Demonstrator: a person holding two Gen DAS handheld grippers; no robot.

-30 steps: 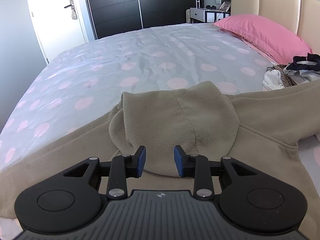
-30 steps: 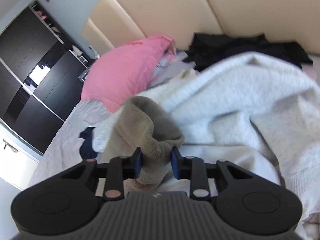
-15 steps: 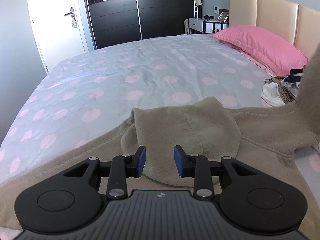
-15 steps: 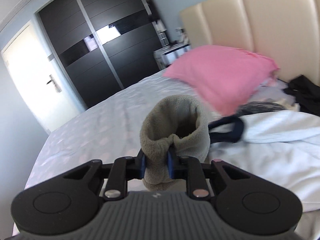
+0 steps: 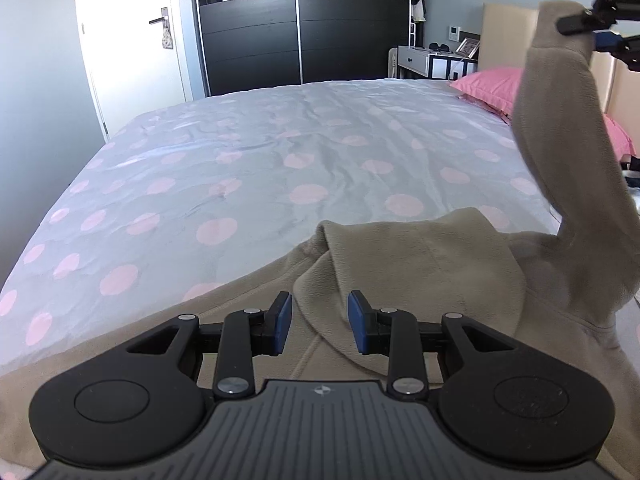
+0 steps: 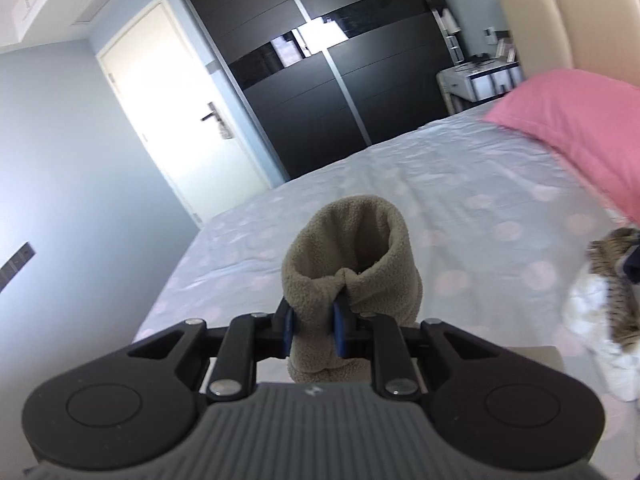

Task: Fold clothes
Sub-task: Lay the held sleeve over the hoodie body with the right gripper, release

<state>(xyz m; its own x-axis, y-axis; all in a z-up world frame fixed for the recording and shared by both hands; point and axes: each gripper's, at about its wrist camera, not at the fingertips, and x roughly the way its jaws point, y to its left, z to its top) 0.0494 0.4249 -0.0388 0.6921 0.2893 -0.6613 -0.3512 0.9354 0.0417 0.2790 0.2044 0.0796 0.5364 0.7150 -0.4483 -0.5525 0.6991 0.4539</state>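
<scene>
Bedroom — layout
Hoodie (image 5: 420, 264) on near edge of bed (image 5: 280, 152); pillow (image 6: 580, 128) at right by headboard (image 6: 580, 20); wardrobe (image 5: 296, 28) beyond far side — door (image 5: 132, 36) to its left.

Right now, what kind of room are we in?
A bedroom, most likely: a wide bed with a polka-dot sheet, a pink pillow against a padded headboard, and a dark sliding wardrobe beside a white door.
</scene>
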